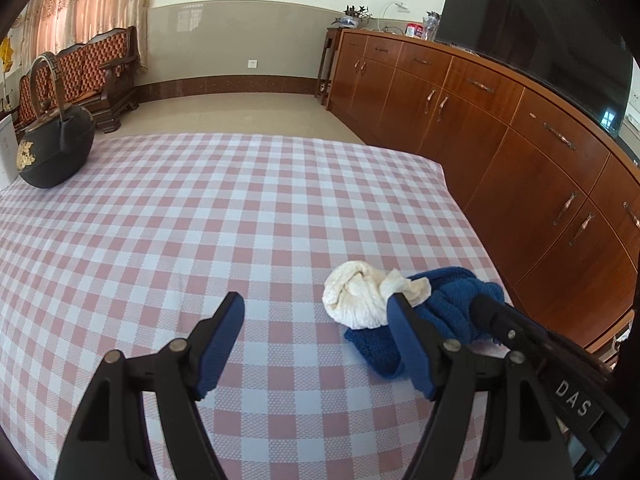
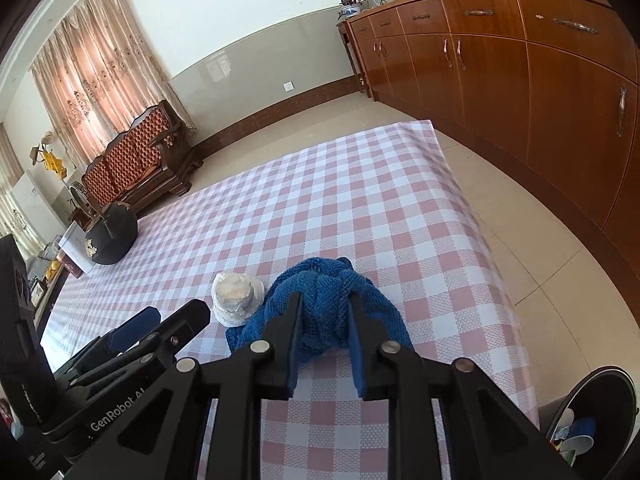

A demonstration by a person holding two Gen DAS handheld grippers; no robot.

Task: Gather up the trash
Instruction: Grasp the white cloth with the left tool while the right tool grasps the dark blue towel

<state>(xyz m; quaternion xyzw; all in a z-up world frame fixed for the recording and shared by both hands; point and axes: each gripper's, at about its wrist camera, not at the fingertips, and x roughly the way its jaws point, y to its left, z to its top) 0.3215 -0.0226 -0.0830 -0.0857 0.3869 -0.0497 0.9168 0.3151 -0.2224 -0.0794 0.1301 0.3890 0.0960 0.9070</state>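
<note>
Crumpled white paper wad [image 1: 356,300] sits on the checked tablecloth [image 1: 240,220], near the table's right edge, touching the left side of a bunched blue knitted cloth [image 1: 448,312]. In my right wrist view the wad [image 2: 236,298] shows a flattish round top and lies just left of the blue cloth [image 2: 324,304].

My right gripper [image 2: 323,314] is pinched on the blue cloth; both fingers press into its folds, gap narrow and filled with fabric. Its finger also appears in the left wrist view, lying over the cloth.

My left gripper [image 1: 316,312] is spread wide, nothing between the fingers. Its right fingertip reaches the wad's lower right side, by a loose paper flap; cannot tell whether it touches. Its left finger is over bare tablecloth, well apart from the wad.

Outward: black kettle [image 1: 56,148] with gold motif at the far left of the table. Trash bin [image 2: 596,420] on the floor below the table's near right corner, with cups inside. Wooden cabinets [image 1: 500,120] along the right wall, dark TV [image 1: 532,36] on top. Wooden sofa [image 2: 136,156] by the curtains [image 2: 96,76].
</note>
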